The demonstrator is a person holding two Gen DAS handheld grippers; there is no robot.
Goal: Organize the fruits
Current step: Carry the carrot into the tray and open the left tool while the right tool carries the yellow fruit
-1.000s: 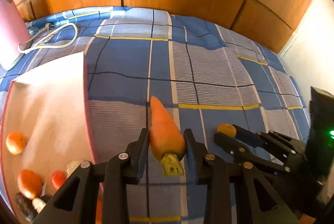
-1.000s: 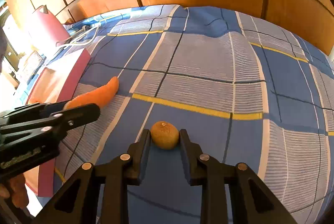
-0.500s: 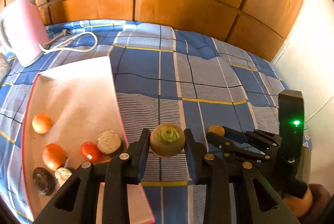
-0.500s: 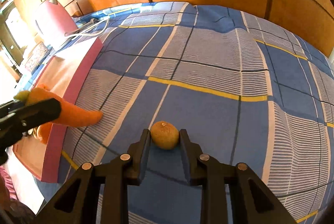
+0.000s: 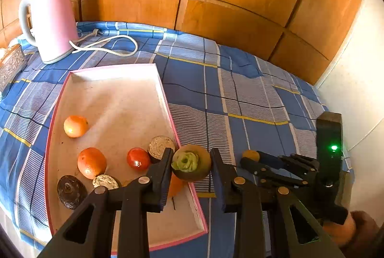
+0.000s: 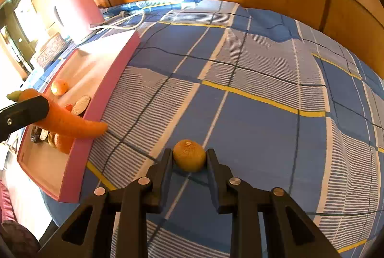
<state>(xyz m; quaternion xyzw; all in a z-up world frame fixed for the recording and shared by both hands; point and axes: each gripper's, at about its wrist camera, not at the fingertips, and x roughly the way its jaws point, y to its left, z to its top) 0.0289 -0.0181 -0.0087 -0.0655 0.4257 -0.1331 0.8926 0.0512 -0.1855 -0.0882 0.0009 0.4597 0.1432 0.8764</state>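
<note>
Your left tool (image 5: 191, 163) is clamped on the carrot (image 5: 190, 162), raised over the tray's (image 5: 168, 99) right rim; your right tool (image 6: 189, 159) grips a small fruit (image 6: 189, 158) above the blue cloth (image 6: 264, 113).

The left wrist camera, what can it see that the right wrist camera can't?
Only the left wrist view shows the carrot's green cut top, the red tomato and the other gripper's green light. Only the right wrist view shows the orange carrot's pointed tip and the small round yellow-brown fruit's whole front. Both show the pink kettle, the pink-rimmed tray and the blue checked cloth.
</note>
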